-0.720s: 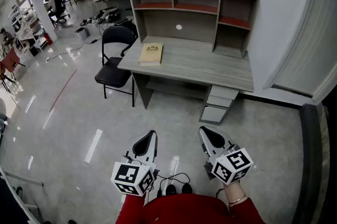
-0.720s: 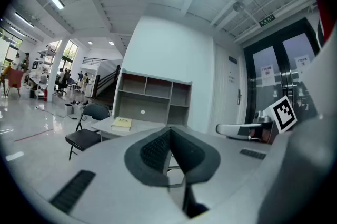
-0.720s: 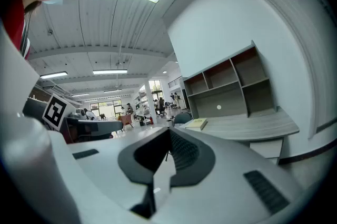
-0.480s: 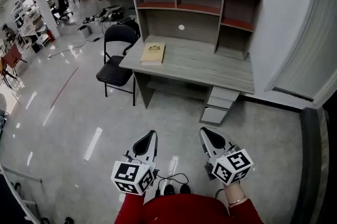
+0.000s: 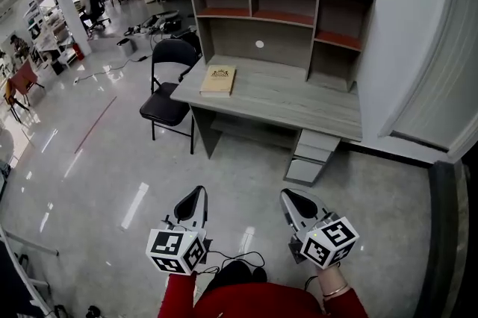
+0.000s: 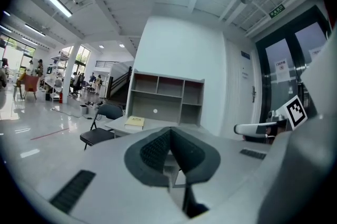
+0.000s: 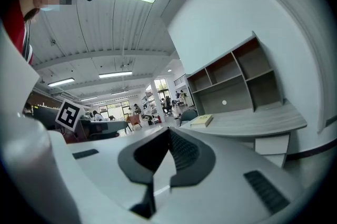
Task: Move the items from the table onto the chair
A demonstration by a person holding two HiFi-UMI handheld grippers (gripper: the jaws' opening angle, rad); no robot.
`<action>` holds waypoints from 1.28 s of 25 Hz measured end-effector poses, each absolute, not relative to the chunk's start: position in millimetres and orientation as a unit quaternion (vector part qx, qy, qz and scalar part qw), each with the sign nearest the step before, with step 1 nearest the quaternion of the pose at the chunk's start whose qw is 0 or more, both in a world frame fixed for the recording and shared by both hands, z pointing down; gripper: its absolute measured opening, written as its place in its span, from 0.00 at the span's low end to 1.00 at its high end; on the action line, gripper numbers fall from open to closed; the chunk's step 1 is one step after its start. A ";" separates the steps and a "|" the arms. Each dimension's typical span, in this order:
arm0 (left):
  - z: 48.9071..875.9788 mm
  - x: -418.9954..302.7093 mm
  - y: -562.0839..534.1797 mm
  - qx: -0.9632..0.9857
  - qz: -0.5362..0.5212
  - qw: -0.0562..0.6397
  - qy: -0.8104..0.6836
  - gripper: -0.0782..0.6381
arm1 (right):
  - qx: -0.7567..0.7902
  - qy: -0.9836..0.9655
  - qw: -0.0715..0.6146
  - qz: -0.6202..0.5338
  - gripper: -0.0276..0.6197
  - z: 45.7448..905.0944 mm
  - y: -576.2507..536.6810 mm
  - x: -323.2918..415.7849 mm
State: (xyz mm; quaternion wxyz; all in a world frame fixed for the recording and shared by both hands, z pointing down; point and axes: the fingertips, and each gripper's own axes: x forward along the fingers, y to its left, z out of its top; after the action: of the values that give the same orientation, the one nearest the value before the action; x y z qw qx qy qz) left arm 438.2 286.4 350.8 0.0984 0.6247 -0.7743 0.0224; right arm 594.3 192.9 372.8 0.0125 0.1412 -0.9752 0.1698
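The grey wooden table with the shelf unit on its back (image 5: 299, 96) stands against the white wall, well apart from me. A wide piece of shiny grey floor (image 5: 112, 175) lies between us. So the step in hand, as I judge it, is the approach, and nothing is on the chair yet. I should walk to the left end of the table, because there the thing and its goal are close together.

The black folding chair (image 5: 166, 92) stands just beside this left end, and its seat is bare. I would stop where I can reach both the table top and the seat without a second walk.

The flat yellowish book (image 5: 218, 80) lies on the table top near the left edge. It is the only item I can see there. It is thin and lies flat, so I think a claw must come low from the edge side, or first push the book a little over the edge to get one jaw under it.

My left claw (image 5: 193, 198) and my right claw (image 5: 291, 201) hang low before me over the floor. Both have the jaws fully together and hold nothing. I must open one before I reach the book, and the left one, on the chair's side, seems the better choice. The book should travel level and go flat on the middle of the seat, so that it does not slide off.
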 end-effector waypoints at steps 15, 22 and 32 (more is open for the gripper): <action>351.1 343.8 213.3 0.603 0.038 0.082 -0.793 0.12 | 0.130 -0.978 0.037 0.159 0.06 383.9 108.1 515.9; 358.6 263.3 135.8 0.621 0.036 0.091 -0.778 0.12 | 0.125 -0.977 0.046 0.167 0.06 389.6 34.0 412.9; 358.3 141.7 18.1 0.646 0.030 0.101 -0.756 0.12 | 0.131 -0.975 0.065 0.167 0.06 376.9 -75.1 278.0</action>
State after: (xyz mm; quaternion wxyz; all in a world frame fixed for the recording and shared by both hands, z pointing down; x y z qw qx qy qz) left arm 141.7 18.1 358.3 0.1013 0.6455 -0.7564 0.0304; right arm 278.0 -75.1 376.9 0.0654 0.1306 -0.9751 0.1669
